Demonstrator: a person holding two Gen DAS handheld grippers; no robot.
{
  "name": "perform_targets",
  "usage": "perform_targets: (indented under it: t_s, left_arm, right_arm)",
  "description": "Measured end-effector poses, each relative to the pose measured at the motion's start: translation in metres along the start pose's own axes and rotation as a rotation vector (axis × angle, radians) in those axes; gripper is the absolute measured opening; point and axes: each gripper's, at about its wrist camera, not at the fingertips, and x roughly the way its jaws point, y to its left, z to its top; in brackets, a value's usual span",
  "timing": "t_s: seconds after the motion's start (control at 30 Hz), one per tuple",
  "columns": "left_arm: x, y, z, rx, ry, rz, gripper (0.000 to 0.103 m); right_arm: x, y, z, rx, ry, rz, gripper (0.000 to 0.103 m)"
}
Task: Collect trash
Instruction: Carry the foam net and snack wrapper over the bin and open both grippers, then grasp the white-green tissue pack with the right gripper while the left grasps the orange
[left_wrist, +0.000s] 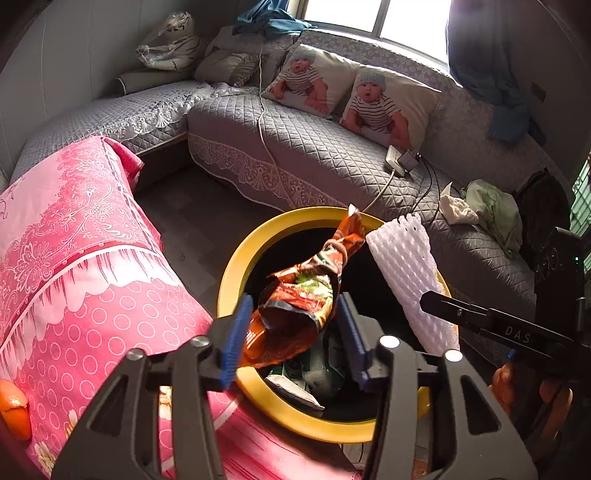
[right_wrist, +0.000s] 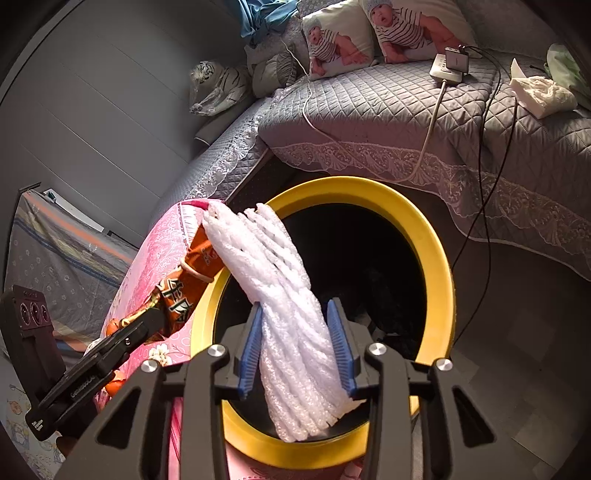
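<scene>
Yellow-rimmed bin (left_wrist: 236, 258) stands beside the pink-clothed surface (left_wrist: 74, 258). Inside the bin, left wrist view: crumpled wrappers and paper (left_wrist: 306, 376); right wrist view shows only a dark interior.

Left tool (left_wrist: 291, 332): jaws wide, orange snack bag (left_wrist: 299, 295) loose between the pads, over the bin mouth. Bag print not readable here; right wrist view shows large characters on it, not legible.

Right tool (right_wrist: 295, 347): jaws partly apart, white foam net (right_wrist: 288, 314) between the pads, over the bin mouth; contact with the pads unclear. Its body reads "DAS" in the left wrist view.
</scene>
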Motion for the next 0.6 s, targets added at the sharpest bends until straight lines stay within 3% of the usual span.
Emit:
perform_targets:
  t_s: [0.03, 0.1, 0.13, 0.3, 0.4, 0.6]
  left_arm:
    - [-0.005, 0.004, -0.001, -0.014, -0.013, 0.006, 0.075]
    - [-0.011, 0.011, -0.001, -0.045, -0.022, 0.012, 0.079]
    - [-0.014, 0.016, -0.001, -0.067, -0.023, 0.014, 0.086]
    - [-0.049, 0.047, -0.006, -0.171, -0.124, 0.090, 0.092]
    - [-0.081, 0.064, -0.006, -0.196, -0.217, 0.140, 0.094]
    - [-0.148, 0.102, -0.008, -0.197, -0.365, 0.250, 0.095]
  right_arm:
    - [-0.001, 0.001, 0.000, -0.006, -0.005, -0.013, 0.042]
    - [-0.005, 0.003, 0.001, -0.014, -0.015, -0.027, 0.049]
    - [-0.007, 0.005, 0.001, -0.022, -0.027, -0.040, 0.051]
    - [-0.025, 0.019, -0.002, -0.099, -0.116, -0.081, 0.060]
    - [-0.027, 0.039, -0.007, -0.184, -0.123, -0.024, 0.068]
    - [-0.013, 0.107, -0.024, -0.370, -0.066, 0.120, 0.073]
